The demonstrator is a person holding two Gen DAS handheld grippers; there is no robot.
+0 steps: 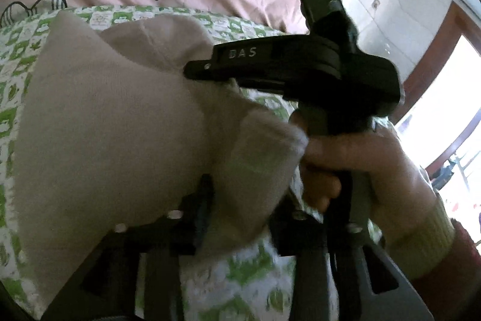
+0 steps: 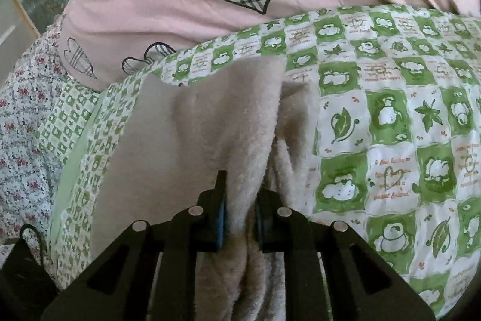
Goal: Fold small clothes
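One bed seen, pink heart-print cover [image 2: 126, 5]; one green-checked quilt [image 2: 390, 116] spread on it; one beige fleece garment [image 2: 210, 122] laid on quilt, pinched by right gripper [image 2: 239, 200]; left gripper [image 1: 207, 218] state cannot be told, garment draped over it

Right gripper [image 2: 239, 218] is seen low centre in the right wrist view, jaws drawn in tight with a fold of fuzzy beige cloth [image 2: 240, 125] pinched between the blue pads. In the left wrist view it's seen side-on across centre right, its handle wrapped by the right hand [image 1: 354, 161] at right of centre, cream cuff and red sleeve toward the lower right. Left gripper [image 1: 237, 218] is mostly buried under the cloth at bottom centre, so its jaws can't be judged.
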